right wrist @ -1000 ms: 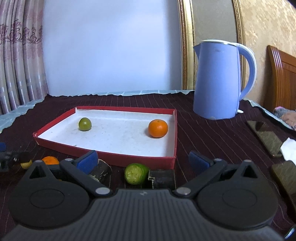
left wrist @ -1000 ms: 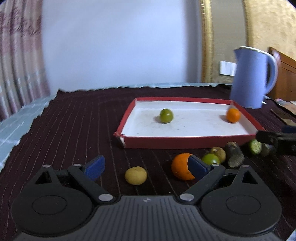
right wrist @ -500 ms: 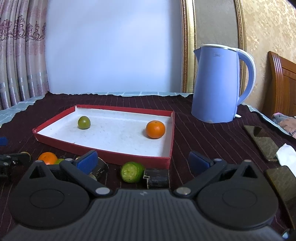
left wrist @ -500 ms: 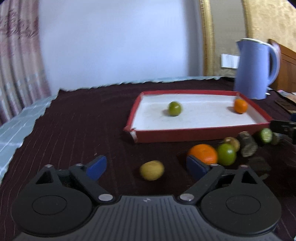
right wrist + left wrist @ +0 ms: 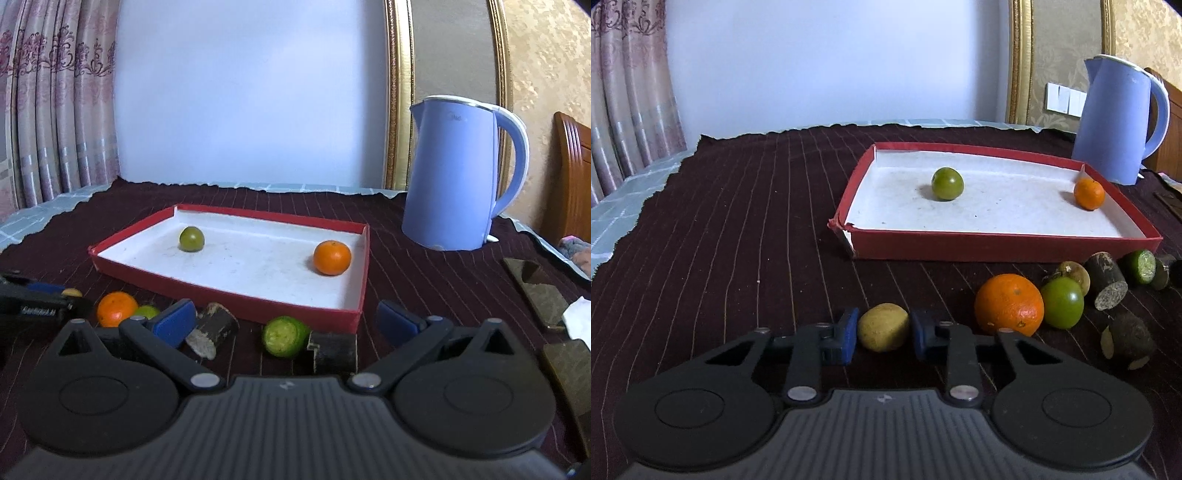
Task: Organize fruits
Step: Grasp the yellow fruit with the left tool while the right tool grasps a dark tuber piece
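Observation:
My left gripper [image 5: 883,329] is shut on a small yellow fruit [image 5: 882,326] that rests on the dark tablecloth. To its right lie a big orange [image 5: 1008,304], a green fruit [image 5: 1062,302] and a small brown fruit [image 5: 1075,273]. The red tray [image 5: 1004,245] holds a green fruit [image 5: 946,183] and a small orange [image 5: 1089,194]. My right gripper [image 5: 286,321] is open and empty above a cut green fruit [image 5: 285,336] in front of the tray [image 5: 295,314].
Dark cut stem pieces [image 5: 216,328] [image 5: 334,350] lie beside the cut green fruit. A blue kettle [image 5: 458,177] stands behind the tray at the right. Flat dark objects [image 5: 535,291] and a white tissue [image 5: 580,319] lie at the far right.
My left gripper has moved forward to the yellow fruit and closed on it. My right gripper has risen and pulled back a little, still open.

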